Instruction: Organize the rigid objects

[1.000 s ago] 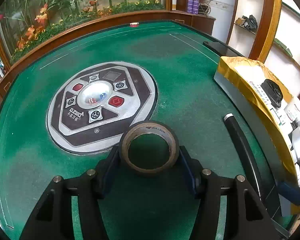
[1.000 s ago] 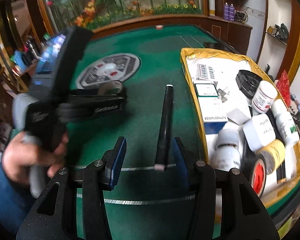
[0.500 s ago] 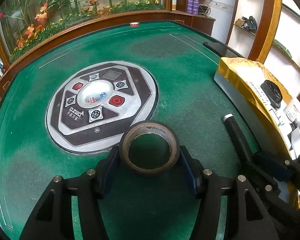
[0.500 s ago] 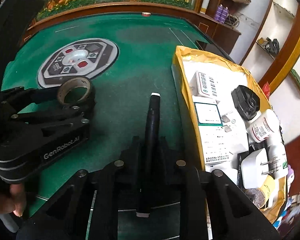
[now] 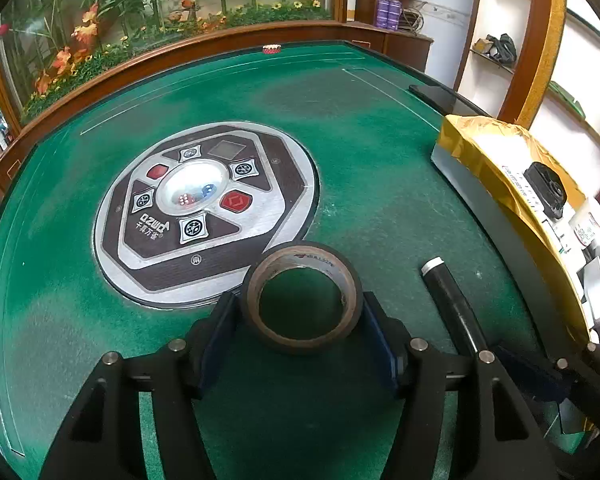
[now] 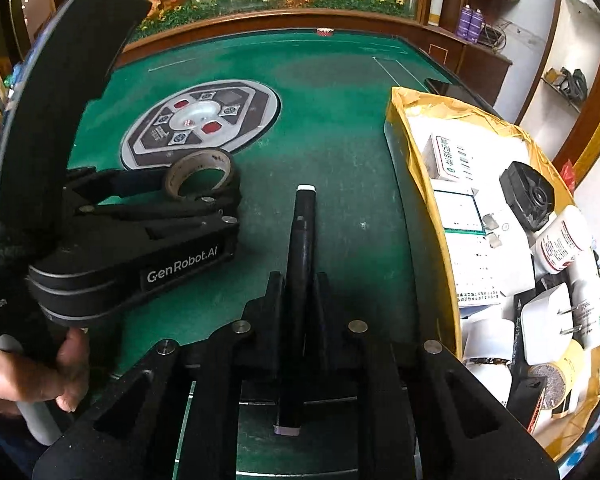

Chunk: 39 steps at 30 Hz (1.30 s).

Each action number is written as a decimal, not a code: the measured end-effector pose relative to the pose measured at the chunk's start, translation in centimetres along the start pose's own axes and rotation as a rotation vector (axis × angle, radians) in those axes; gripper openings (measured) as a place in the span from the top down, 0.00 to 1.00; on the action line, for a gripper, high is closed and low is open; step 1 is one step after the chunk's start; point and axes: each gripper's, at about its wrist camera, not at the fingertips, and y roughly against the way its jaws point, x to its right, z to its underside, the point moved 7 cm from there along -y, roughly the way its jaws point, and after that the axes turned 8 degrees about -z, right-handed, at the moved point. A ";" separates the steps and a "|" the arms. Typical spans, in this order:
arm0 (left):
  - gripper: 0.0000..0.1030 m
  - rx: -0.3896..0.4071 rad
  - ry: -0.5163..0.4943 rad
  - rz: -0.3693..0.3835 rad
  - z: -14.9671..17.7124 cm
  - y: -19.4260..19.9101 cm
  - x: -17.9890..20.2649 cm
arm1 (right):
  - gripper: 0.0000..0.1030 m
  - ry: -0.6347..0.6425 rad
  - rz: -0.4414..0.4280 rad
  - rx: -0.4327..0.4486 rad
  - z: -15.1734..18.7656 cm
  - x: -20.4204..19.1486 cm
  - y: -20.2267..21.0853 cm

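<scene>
A brown-cored roll of black tape point(image 5: 300, 296) lies flat on the green felt between the fingers of my left gripper point(image 5: 300, 300). The jaws are opening, and their blue pads sit just off its sides. The right wrist view shows the same tape roll point(image 6: 198, 174) in the left gripper point(image 6: 204, 184). My right gripper point(image 6: 300, 280) is shut on a black stick point(image 6: 302, 232) with a white tip, which lies on the felt pointing away. In the left wrist view, the stick point(image 5: 448, 300) runs into the right gripper point(image 5: 488, 354) at the lower right.
A gold-lined box point(image 6: 396, 120) holding several bottles, cartons, a plug and tape rolls stands right of the stick; its wall point(image 5: 472, 184) is close by. A round control panel point(image 5: 204, 208) sits mid-table. A hand point(image 6: 32, 376) holds the left gripper.
My right gripper has slid forward along the black stick and shut on it; it now shows at the lower right of the left wrist view. The left jaws have spread slightly around the tape.
</scene>
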 end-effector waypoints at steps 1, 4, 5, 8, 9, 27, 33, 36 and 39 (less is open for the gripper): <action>0.37 -0.002 0.001 -0.001 0.0 -0.1 0.0 | 0.85 0.004 0.006 -0.008 0.0 0.0 -0.4; 0.32 -0.005 0.012 -0.007 0.0 -0.3 -0.3 | 0.85 0.028 0.029 0.000 0.2 -0.3 -0.7; 0.32 -0.007 0.015 -0.007 -0.1 -0.4 -0.4 | 0.85 0.017 0.024 0.003 0.1 -0.1 -0.8; 0.31 -0.007 0.014 -0.010 -0.1 -0.4 -0.4 | 0.86 0.020 0.012 0.002 0.1 0.0 -1.0; 0.31 -0.007 0.015 -0.009 0.0 -0.4 -0.4 | 0.86 0.019 0.011 0.003 0.2 0.0 -1.1; 0.32 0.050 0.024 -0.011 0.1 -0.1 -0.5 | 0.85 0.015 0.019 0.003 0.6 0.0 -0.3; 0.31 0.050 0.021 -0.016 0.2 -0.1 -0.4 | 0.85 0.005 0.017 0.004 0.5 0.0 -0.3; 0.31 0.050 0.022 -0.015 0.2 -0.2 -0.4 | 0.85 0.009 0.027 0.003 0.5 0.0 -0.3; 0.31 0.050 0.025 -0.015 0.1 -0.2 -0.4 | 0.85 0.002 0.029 0.004 0.5 0.0 -0.3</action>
